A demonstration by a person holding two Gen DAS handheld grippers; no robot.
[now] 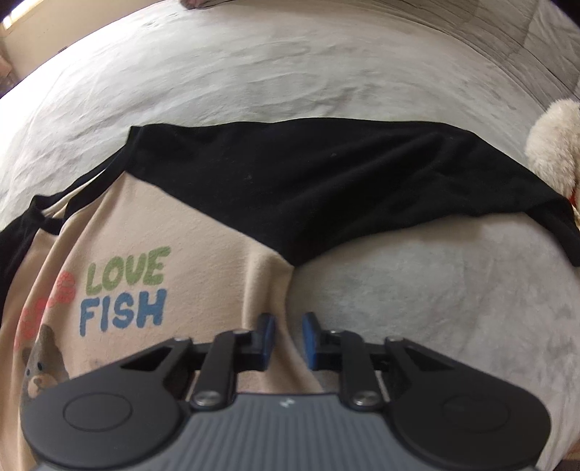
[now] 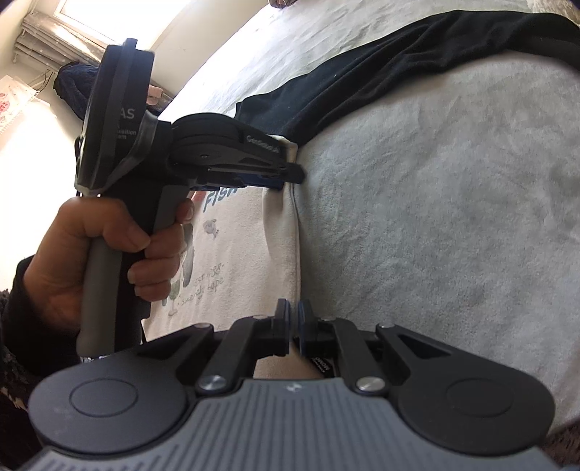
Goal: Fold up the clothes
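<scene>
Closest to the lens in the left wrist view is the left hand-held gripper [image 1: 288, 335], filling the bottom of the frame with its blue pads [image 1: 267, 331] standing apart and a ridge of cloth running up between them, so it looks lined up on the fold but not pinching yet. The task's thing, a beige shirt [image 1: 203, 253] with black sleeves and a "LOVE FISH" print [image 1: 123, 290], lies spread on the bed [image 1: 253, 72], body at lower left of that frame and one black sleeve [image 1: 326, 174] stretched across the middle. In the right wrist view the right hand-held gripper [image 2: 291, 320] sits at bottom centre with its pads pressed nearly together right at the shirt's side edge; I'd guess it's clamped on the hem, but the cloth between the pads is hard to make out. What could go wrong, I think: if only the right side really has a hold, lifting would drag the shirt crooked and bunch it, and the loose sleeve could flop under the fold. A thin edge could also slip out of the pads. View differences: only the right view shows the person's hand [image 2: 108, 253] on the left gripper's handle, plus the window [image 2: 101, 14] at upper left. Only the left view shows the full print and the plush toy [image 1: 554, 152] at the right edge near the sleeve end, which might snag it.
</scene>
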